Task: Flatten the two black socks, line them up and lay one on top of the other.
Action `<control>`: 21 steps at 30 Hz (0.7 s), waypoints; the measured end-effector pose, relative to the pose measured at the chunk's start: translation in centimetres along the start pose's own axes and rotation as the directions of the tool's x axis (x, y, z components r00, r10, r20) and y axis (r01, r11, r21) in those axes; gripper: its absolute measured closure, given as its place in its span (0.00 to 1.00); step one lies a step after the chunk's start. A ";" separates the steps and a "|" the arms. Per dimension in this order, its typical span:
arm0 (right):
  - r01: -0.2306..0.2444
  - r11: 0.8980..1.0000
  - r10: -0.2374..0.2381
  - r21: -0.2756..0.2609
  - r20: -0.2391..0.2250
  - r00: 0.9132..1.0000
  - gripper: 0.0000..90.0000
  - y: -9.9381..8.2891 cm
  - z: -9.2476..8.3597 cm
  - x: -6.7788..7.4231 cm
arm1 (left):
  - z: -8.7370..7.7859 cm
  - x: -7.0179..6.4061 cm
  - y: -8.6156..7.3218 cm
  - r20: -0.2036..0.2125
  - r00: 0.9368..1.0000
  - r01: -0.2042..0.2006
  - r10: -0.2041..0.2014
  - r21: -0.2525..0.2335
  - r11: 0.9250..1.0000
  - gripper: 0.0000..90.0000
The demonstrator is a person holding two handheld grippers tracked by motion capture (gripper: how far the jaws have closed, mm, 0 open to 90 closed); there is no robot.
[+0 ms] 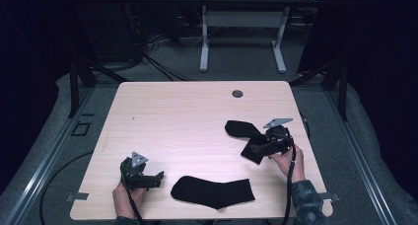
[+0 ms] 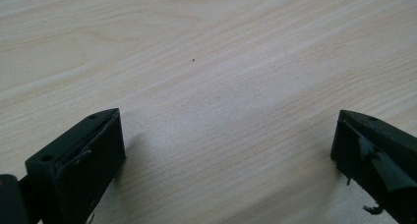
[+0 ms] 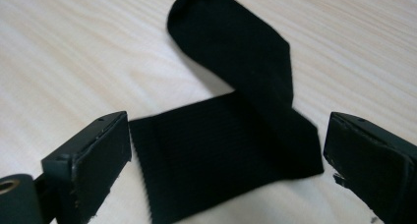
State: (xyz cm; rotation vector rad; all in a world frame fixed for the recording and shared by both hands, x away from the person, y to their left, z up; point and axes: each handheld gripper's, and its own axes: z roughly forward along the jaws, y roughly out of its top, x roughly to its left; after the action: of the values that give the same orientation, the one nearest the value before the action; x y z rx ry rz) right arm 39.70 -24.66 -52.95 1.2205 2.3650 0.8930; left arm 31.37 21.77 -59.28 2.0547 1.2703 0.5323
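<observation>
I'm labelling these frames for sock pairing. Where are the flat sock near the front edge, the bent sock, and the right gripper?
flat sock (image 1: 213,191), high view, middle of its length.
bent sock (image 3: 231,140), right gripper view, ribbed cuff panel near the bend.
right gripper (image 1: 256,148), high view, midway between its open jaws' tips.

Two black socks lie on the pale wood-grain surface (image 1: 187,116), well apart from each other. The near sock (image 1: 213,191) lies flat and stretched out close to the front edge, its rounded toe to the left and its straight-cut cuff end to the right, with a slight bend along its length. The far sock (image 1: 245,136) lies toward the right side and is bent on itself: its rounded toe end points left and away, while its ribbed leg part doubles over at an angle, forming a flat, roughly square flap nearer the front. In the right gripper view this bent sock (image 3: 231,130) shows fine ribbing on the flap.
</observation>
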 end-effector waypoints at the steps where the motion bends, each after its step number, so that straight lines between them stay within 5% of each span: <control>1: -0.005 1.000 0.005 -0.001 -0.005 1.000 0.07 0.2 0.4 -0.4 | 0.0 0.0 0.0 0.002 1.000 -0.002 0.002 0.000 1.000 0.00; 2: -0.006 1.000 0.006 -0.017 0.000 1.000 0.15 0.6 1.2 -0.9 | 0.0 0.0 0.0 0.005 1.000 0.000 0.000 -0.001 1.000 0.00; 7: -0.004 1.000 0.004 0.000 -0.024 1.000 0.21 1.1 2.8 -1.5 | 0.1 0.0 0.0 0.005 1.000 -0.003 0.003 -0.002 1.000 0.00; 11: 0.052 0.994 -0.050 0.096 -0.022 0.999 0.25 1.3 4.7 -1.0 | 0.1 0.0 0.0 0.007 1.000 -0.003 0.003 -0.003 1.000 0.00; 21: 0.025 0.992 -0.022 0.126 -0.025 0.999 0.36 0.8 5.6 -1.2 | 0.1 0.0 0.0 0.007 1.000 -0.004 0.004 -0.003 1.000 0.00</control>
State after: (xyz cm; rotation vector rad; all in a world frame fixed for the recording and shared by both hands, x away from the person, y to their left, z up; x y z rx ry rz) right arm 43.92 -23.23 -56.60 1.2321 2.4826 0.7634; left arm 31.45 21.72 -59.29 2.0552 1.2614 0.5284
